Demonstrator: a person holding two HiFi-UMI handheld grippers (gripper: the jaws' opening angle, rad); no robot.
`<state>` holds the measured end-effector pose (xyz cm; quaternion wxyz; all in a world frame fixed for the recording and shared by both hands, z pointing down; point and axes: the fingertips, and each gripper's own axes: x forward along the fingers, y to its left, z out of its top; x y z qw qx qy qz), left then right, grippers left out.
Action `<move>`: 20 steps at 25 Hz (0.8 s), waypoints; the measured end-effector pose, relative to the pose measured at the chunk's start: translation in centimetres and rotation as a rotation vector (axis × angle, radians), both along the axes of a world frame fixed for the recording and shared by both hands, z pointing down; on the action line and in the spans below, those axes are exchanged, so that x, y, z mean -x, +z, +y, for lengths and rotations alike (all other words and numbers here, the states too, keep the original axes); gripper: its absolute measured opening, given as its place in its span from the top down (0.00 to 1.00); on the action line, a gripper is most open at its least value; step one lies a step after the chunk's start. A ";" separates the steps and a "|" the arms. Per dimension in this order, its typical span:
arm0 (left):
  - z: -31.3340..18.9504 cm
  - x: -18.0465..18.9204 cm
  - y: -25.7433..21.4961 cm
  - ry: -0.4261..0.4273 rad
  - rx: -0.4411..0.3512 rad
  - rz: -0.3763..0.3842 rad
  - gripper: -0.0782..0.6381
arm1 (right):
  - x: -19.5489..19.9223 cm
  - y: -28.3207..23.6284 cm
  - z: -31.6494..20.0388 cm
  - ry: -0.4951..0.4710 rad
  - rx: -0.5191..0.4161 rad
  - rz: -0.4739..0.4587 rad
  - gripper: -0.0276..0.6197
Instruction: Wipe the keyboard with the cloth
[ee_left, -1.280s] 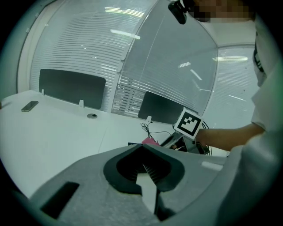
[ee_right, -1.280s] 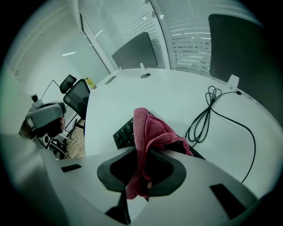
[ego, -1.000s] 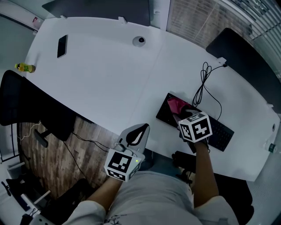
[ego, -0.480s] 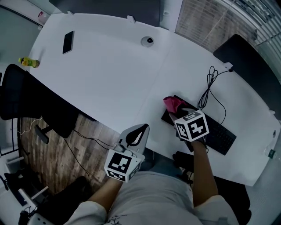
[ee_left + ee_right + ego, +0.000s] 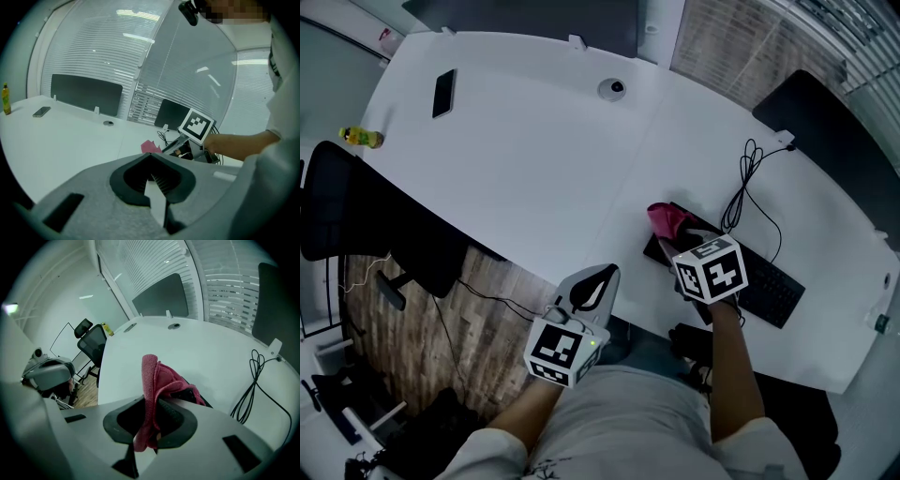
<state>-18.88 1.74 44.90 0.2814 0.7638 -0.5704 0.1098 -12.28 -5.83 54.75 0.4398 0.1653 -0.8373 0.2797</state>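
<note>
A black keyboard (image 5: 759, 281) lies on the white desk (image 5: 534, 159) at the right, near its front edge. A pink cloth (image 5: 667, 219) rests bunched on the keyboard's left end. My right gripper (image 5: 682, 242) is shut on the pink cloth (image 5: 157, 385), which stands up between its jaws and hides most of the keyboard in the right gripper view. My left gripper (image 5: 592, 284) hangs off the desk's front edge, above the floor, shut with nothing in it. In the left gripper view the cloth (image 5: 151, 146) and the right gripper's marker cube (image 5: 197, 125) show ahead.
A black cable (image 5: 741, 192) coils behind the keyboard. A phone (image 5: 442, 92) and a yellow bottle (image 5: 358, 137) sit at the desk's left. A round grommet (image 5: 612, 89) is at the back. A black chair (image 5: 337, 202) stands at the left.
The right gripper has dragged the cloth leftward along the keyboard to its left end. The left gripper has stayed in place.
</note>
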 end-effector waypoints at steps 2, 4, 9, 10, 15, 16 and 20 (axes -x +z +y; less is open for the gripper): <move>-0.2 -0.5 -0.1 0.021 -0.004 0.000 0.88 | -0.5 -0.7 -0.3 0.020 -0.011 -0.011 0.87; -0.4 -1.3 -0.3 0.047 -0.009 0.000 0.88 | -1.4 -1.5 -0.5 0.043 -0.023 -0.018 0.87; -1.4 -4.7 -0.9 0.146 -0.028 0.004 0.88 | -6.3 -3.1 -1.0 0.152 -0.053 -0.018 0.87; -1.6 -5.6 -1.0 0.174 -0.033 0.007 0.88 | -7.7 -3.2 -1.0 0.183 -0.059 -0.013 0.87; -2.5 -10.7 -1.3 0.318 -0.054 0.022 0.88 | -15.8 -3.4 -0.1 0.333 -0.080 0.042 0.87; -2.6 -11.9 -1.4 0.348 -0.057 0.023 0.88 | -17.8 -3.4 0.2 0.365 -0.081 0.055 0.87; -3.0 -16.6 -2.0 0.460 -0.071 0.027 0.88 | -25.9 -3.3 2.1 0.513 -0.077 0.103 0.87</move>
